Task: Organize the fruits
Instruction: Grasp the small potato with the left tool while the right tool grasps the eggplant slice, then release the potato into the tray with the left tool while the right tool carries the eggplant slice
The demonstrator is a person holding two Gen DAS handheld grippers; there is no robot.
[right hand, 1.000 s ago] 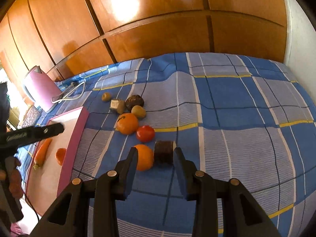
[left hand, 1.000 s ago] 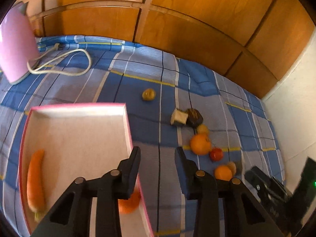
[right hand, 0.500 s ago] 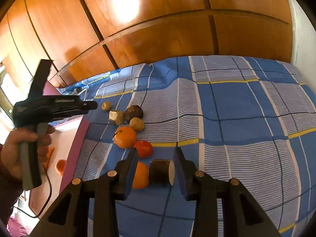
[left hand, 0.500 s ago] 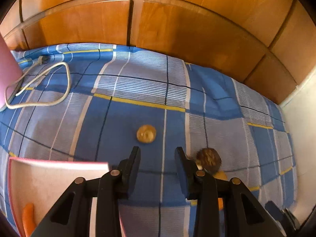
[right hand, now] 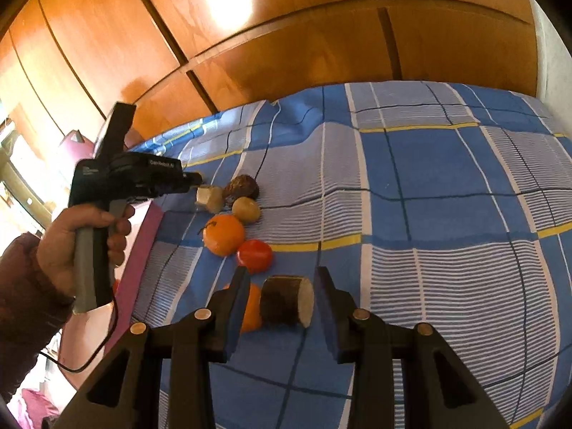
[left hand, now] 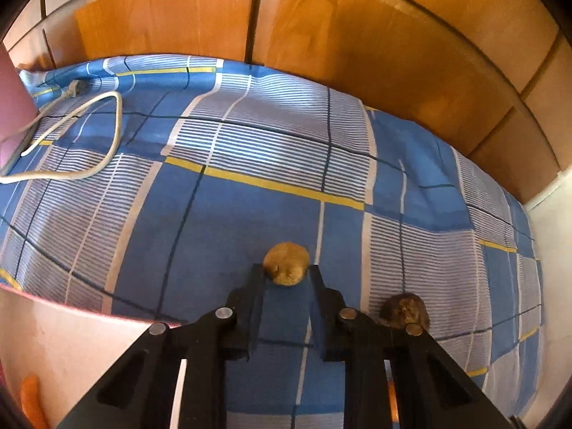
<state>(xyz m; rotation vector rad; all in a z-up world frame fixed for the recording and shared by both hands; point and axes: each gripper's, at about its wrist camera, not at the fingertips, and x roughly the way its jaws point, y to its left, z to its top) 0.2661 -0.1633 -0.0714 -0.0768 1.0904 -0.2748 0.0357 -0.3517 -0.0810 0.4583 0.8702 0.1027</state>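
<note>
Fingers of the left gripper (left hand: 286, 271) fill the near edge of the left wrist view, and they have just been closing. They are now clamped on a small tan round fruit (left hand: 286, 262), which sits between their tips on a bed covered by a blue plaid bedspread (left hand: 232, 214). Just right of the fingers lies a dark brown round fruit (left hand: 405, 309). At the lower left is the corner of a pink-edged tray (left hand: 71, 325), with a carrot (left hand: 30, 400) lying at its near end. Farther back on the left, a white cord (left hand: 107, 136) loops across the bedspread, and wooden panels (left hand: 357, 53) rise behind the bed.

In the right wrist view, the right gripper (right hand: 280, 273) has its fingers apart. A short brown log-shaped piece with a pale cut end (right hand: 287, 302) lies between them; the right finger stands clear of it, and whether the left finger touches it cannot be told. An orange (right hand: 252, 309) lies just left of that piece, partly hidden by the left finger. Beyond it sit a red tomato (right hand: 254, 254), a larger orange (right hand: 223, 234), a yellowish round fruit (right hand: 246, 210), a pale cut chunk (right hand: 210, 198) and the dark brown fruit. At the left, a person's hand (right hand: 77, 239) grips the handle of the left gripper.
</note>
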